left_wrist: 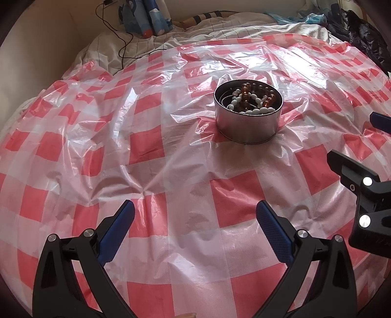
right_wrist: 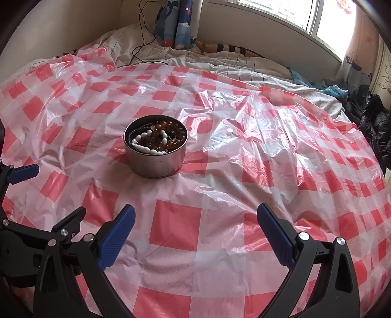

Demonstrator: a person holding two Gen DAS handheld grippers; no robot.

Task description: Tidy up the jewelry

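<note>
A round metal tin (left_wrist: 248,124) stands on the red-and-white checked plastic sheet (left_wrist: 151,146). It also shows in the right wrist view (right_wrist: 156,161). Inside lie a white bead string (left_wrist: 254,110) (right_wrist: 146,146) and amber bead strings (left_wrist: 246,96) (right_wrist: 171,139), tangled together. My left gripper (left_wrist: 195,210) is open and empty, well short of the tin and to its left. My right gripper (right_wrist: 196,215) is open and empty, short of the tin and to its right. The right gripper's body shows at the right edge of the left view (left_wrist: 361,195).
The sheet (right_wrist: 244,171) covers a bed with white bedding (right_wrist: 244,73) at the back. A black cable (left_wrist: 114,31) trails over the bedding. Blue patterned curtains (right_wrist: 176,22) hang behind. A black jacket (right_wrist: 374,127) lies at the right edge.
</note>
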